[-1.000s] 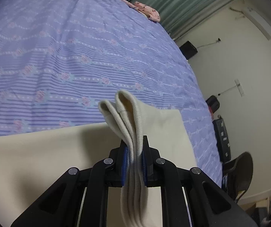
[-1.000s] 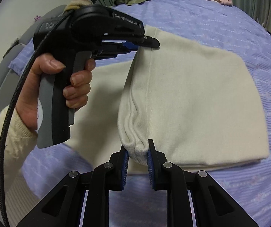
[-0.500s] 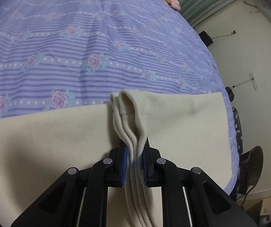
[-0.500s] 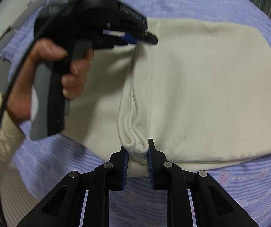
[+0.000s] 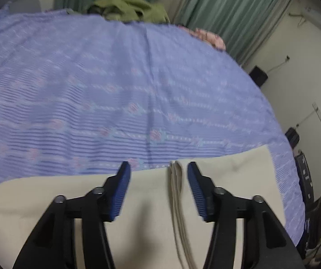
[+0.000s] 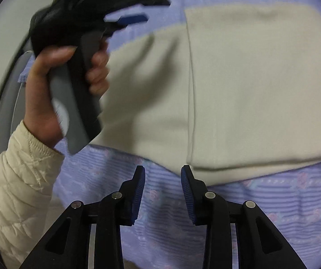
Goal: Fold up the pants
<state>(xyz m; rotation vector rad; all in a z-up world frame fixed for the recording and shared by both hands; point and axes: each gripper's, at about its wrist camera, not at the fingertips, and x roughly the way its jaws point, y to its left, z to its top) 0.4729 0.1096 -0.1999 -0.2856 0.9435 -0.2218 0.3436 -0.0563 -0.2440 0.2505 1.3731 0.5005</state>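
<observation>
Your cream pants (image 6: pixel 239 85) lie folded over on the bed (image 5: pixel 115 85); both the left tool (image 5: pixel 158 168) and right tool (image 6: pixel 162 174) gape, gripping nothing. Perhaps one fold remains.

The left wrist view sits low over the pants (image 5: pixel 227 174), facing across the bed (image 5: pixel 115 78) toward the green curtain (image 5: pixel 234 9). The right wrist view looks down from just off the pants' (image 6: pixel 250 85) near edge, taking in the left hand-held gripper (image 6: pixel 147 9). Both views share the pants and the bed's (image 6: pixel 272 197) sheet.
</observation>
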